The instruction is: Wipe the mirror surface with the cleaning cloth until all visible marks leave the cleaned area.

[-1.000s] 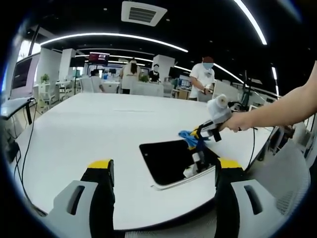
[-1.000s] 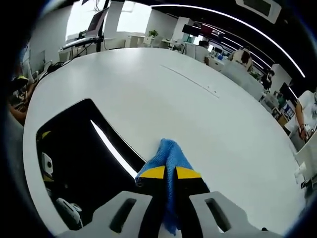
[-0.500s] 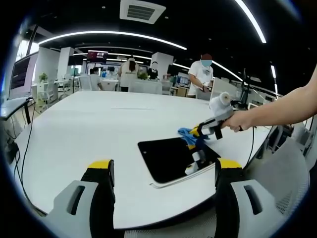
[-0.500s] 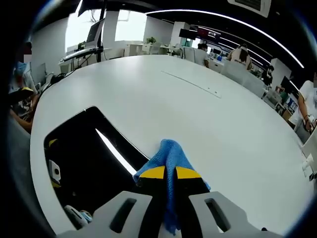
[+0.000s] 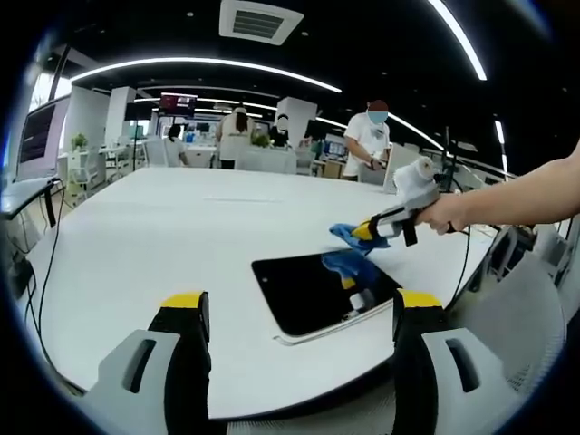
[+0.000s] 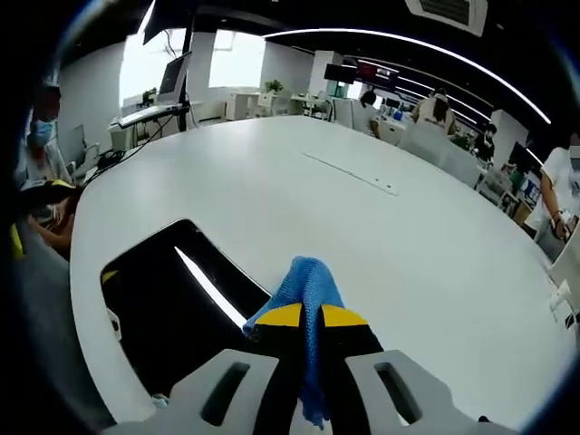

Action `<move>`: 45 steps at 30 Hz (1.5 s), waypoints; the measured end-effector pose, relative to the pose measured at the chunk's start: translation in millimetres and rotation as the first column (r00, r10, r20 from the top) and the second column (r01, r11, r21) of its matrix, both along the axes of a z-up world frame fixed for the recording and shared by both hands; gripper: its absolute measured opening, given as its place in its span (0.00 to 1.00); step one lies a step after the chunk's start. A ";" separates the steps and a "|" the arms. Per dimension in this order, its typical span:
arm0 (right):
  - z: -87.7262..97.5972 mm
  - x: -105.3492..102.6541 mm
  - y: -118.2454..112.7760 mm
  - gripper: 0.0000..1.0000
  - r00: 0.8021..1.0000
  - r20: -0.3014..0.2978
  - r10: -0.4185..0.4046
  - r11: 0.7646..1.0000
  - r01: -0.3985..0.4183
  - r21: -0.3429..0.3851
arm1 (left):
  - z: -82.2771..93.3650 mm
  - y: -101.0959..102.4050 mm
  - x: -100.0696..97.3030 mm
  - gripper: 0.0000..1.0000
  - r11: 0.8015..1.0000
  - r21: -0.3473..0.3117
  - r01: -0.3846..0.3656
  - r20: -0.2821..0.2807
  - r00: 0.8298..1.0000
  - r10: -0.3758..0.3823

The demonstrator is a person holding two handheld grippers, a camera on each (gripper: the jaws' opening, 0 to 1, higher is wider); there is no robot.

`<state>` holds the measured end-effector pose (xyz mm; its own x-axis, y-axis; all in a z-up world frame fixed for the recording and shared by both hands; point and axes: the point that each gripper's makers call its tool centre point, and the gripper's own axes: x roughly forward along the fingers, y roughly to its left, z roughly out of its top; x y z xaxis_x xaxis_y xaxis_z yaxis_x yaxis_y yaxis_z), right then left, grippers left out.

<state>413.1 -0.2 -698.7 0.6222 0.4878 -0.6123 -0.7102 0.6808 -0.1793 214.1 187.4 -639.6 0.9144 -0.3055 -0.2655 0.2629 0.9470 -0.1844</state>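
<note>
Cloth (image 6: 306,299) pinched lengthwise along right gripper (image 6: 304,317) jaws.

The left gripper view sits low beyond the near edge of the wide white table (image 5: 163,236), looking level across it, its own jaws spread wide at the bottom; the flat rectangular black-looking mirror (image 5: 308,290) lies near that edge, a little way ahead; the right gripper (image 5: 367,231) enters from the right, above the mirror's far edge. The right gripper view (image 6: 304,317) hangs close above the mirror (image 6: 172,308), tilted down across the table (image 6: 381,236); both views share mirror, blue cleaning cloth (image 6: 306,281) and tabletop.
</note>
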 end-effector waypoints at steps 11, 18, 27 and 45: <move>9.6 -12.3 -34.8 0.00 0.998 0.007 -0.060 0.998 0.060 0.004 | 0.0 -0.6 -0.1 0.81 1.000 -0.001 0.003 0.000 1.000 -0.003; 22.4 -16.2 -48.6 0.00 0.997 0.019 -0.077 0.997 0.076 0.028 | 0.8 0.7 0.2 0.81 1.000 -0.002 -0.006 0.005 1.000 0.006; 16.6 -27.2 -72.0 0.00 0.991 0.011 -0.130 0.991 0.130 0.037 | 1.0 -0.2 -0.1 0.81 1.000 -0.004 -0.001 0.004 1.000 0.001; -40.1 -45.0 -73.9 0.00 0.989 -0.072 -0.129 0.991 0.126 -0.052 | 0.1 1.2 0.0 0.81 1.000 -0.001 -0.002 -0.004 1.000 0.002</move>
